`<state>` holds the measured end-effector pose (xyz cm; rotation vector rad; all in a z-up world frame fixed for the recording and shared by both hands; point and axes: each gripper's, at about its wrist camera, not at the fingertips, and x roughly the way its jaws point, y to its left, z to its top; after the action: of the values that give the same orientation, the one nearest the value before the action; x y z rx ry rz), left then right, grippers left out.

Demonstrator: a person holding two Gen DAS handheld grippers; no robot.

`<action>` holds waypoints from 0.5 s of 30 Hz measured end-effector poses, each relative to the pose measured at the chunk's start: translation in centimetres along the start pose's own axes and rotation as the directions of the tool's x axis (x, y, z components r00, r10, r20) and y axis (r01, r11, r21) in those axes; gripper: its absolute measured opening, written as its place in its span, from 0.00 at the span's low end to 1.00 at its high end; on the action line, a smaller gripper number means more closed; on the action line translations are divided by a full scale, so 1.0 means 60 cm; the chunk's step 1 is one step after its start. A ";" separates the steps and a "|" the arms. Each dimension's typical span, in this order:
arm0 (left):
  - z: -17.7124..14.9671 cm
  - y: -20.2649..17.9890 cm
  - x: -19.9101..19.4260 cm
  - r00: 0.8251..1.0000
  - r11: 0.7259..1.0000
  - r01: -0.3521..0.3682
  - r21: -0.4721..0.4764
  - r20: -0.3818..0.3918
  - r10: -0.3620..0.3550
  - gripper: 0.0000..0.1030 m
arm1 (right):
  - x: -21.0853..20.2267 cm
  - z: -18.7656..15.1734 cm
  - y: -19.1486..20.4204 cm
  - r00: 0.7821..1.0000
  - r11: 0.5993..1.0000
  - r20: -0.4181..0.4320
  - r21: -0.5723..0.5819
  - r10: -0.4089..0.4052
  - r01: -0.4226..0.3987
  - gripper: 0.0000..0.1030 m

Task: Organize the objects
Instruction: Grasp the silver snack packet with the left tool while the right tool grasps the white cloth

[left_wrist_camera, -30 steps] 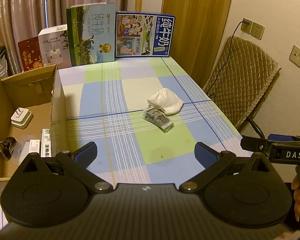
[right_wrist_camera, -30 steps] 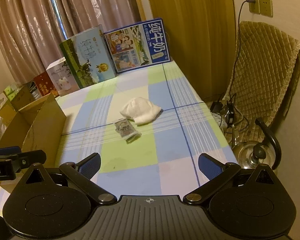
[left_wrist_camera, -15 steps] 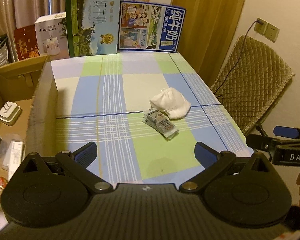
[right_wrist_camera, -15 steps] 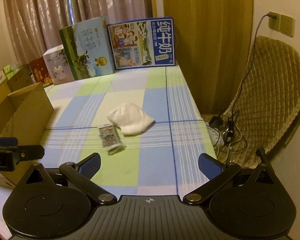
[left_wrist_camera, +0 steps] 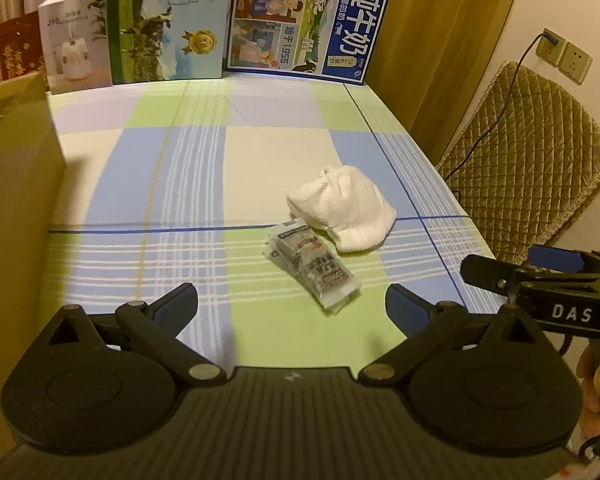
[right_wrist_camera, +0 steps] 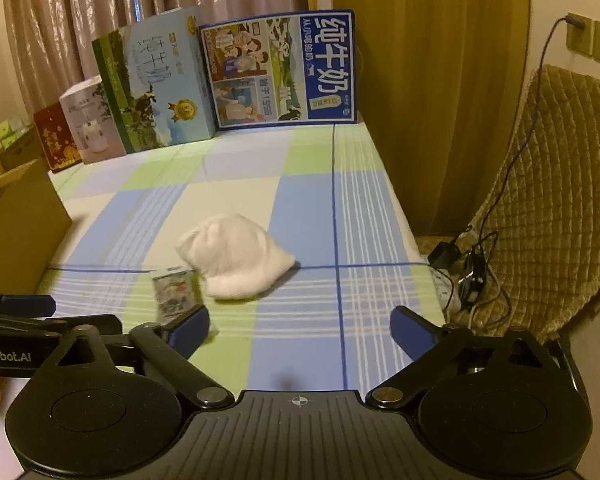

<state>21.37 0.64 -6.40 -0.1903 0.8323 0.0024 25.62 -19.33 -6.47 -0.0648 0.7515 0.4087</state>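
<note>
Both grippers hover above the near edge of the bench, jaws spread wide and holding nothing. The left gripper faces one foil packet, which lies just ahead of and slightly right of its jaws. One white cloth lies beyond the packet, touching its far end. Seen from the right gripper, the packet sits ahead of the left jaw and the cloth ahead and left of centre. One cardboard box stands left of the left jaws; it is probably the destination.

Risks:
- The packet is flat and slick. A shallow closure may skid over it or push it across the bench.
- Packet and cloth touch. Closing on either could snag or drag the other.
- The grippers are near each other; converging on the same item risks collision.

Count: packets, one; cloths, one; upright cartons at the far edge, four.
</note>
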 end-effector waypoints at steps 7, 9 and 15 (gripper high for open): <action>0.011 -0.013 0.074 1.000 1.000 -0.004 0.003 -0.008 0.004 0.87 | 0.048 0.011 -0.018 0.999 0.999 -0.013 -0.009 -0.038 0.038 0.82; 0.014 -0.018 0.093 1.000 1.000 0.006 0.003 -0.014 -0.006 0.83 | 0.057 0.012 -0.022 0.999 0.999 -0.016 -0.010 -0.042 0.042 0.82; 0.014 -0.016 0.138 0.999 1.000 0.005 0.000 -0.033 -0.005 0.71 | 0.079 0.014 -0.027 0.998 0.999 -0.034 -0.007 -0.051 0.051 0.81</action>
<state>27.63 -0.74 -11.76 -0.1927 0.8648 -0.0059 29.89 -19.08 -9.21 -0.0965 0.7808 0.3620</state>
